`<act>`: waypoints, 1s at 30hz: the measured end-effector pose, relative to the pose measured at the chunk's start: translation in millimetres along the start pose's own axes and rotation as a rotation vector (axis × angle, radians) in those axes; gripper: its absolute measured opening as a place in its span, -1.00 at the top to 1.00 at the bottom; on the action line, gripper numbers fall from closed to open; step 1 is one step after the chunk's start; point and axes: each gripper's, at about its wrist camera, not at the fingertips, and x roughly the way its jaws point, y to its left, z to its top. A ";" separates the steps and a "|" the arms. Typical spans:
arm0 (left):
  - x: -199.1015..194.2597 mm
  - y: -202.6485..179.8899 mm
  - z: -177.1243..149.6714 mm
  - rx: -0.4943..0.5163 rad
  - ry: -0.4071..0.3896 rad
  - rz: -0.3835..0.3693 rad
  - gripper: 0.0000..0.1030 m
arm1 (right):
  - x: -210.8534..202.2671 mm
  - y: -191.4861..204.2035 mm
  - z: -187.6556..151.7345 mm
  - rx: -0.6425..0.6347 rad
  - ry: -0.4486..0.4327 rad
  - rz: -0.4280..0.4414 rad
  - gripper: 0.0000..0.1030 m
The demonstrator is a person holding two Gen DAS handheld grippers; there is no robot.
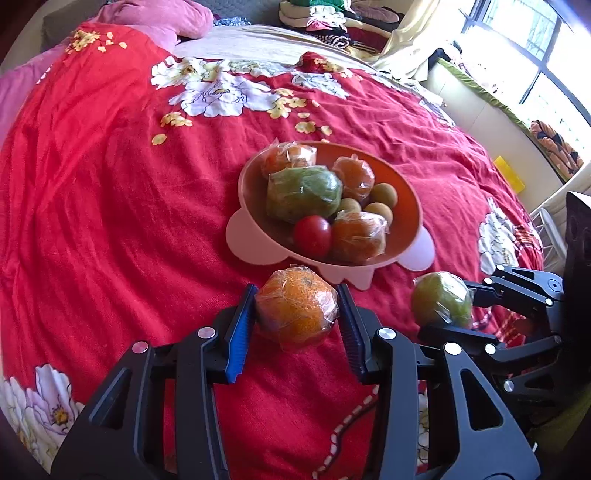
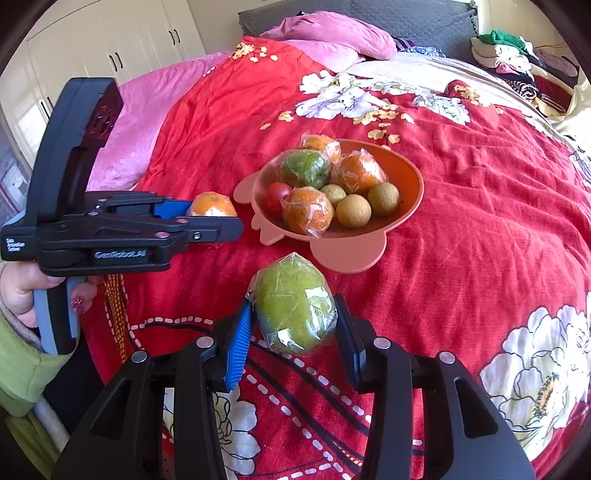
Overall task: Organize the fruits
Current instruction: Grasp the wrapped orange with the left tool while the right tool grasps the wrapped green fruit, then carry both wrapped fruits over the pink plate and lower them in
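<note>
My left gripper (image 1: pixel 297 295) is shut on a plastic-wrapped orange (image 1: pixel 295 317) that sits on the red bedspread just in front of the bowl. To its right, my right gripper (image 2: pixel 292 306) is shut on a wrapped green fruit (image 2: pixel 295 310), also low over the bedspread. The salmon-coloured bowl (image 1: pixel 413 192) holds wrapped oranges, a wrapped green fruit (image 1: pixel 303 192), a red tomato (image 1: pixel 312 236) and three small brownish round fruits. In the right wrist view the left gripper (image 2: pixel 210 218) reaches in from the left, with the orange (image 2: pixel 212 205) partly hidden behind its finger.
A red floral bedspread (image 1: pixel 110 184) covers the bed. Pink pillows (image 2: pixel 332 33) lie at the head, and folded clothes (image 2: pixel 517 59) are piled at the far right corner. A hand in a green sleeve (image 2: pixel 18 350) holds the left gripper's handle. A window (image 1: pixel 535 37) is at the right.
</note>
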 end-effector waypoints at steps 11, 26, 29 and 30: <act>-25.7 -10.8 7.0 0.022 -0.040 0.001 0.32 | -16.3 0.0 5.1 0.000 -0.038 -0.005 0.22; -27.2 -19.8 22.1 0.041 -0.052 0.008 0.33 | -33.3 -9.8 19.3 0.000 -0.091 -0.025 0.22; -26.4 -22.0 24.7 0.044 -0.054 0.005 0.33 | -34.3 -12.5 21.9 0.002 -0.097 -0.030 0.22; -25.8 -23.0 26.1 0.046 -0.055 0.004 0.33 | -34.8 -13.5 23.3 0.000 -0.099 -0.031 0.22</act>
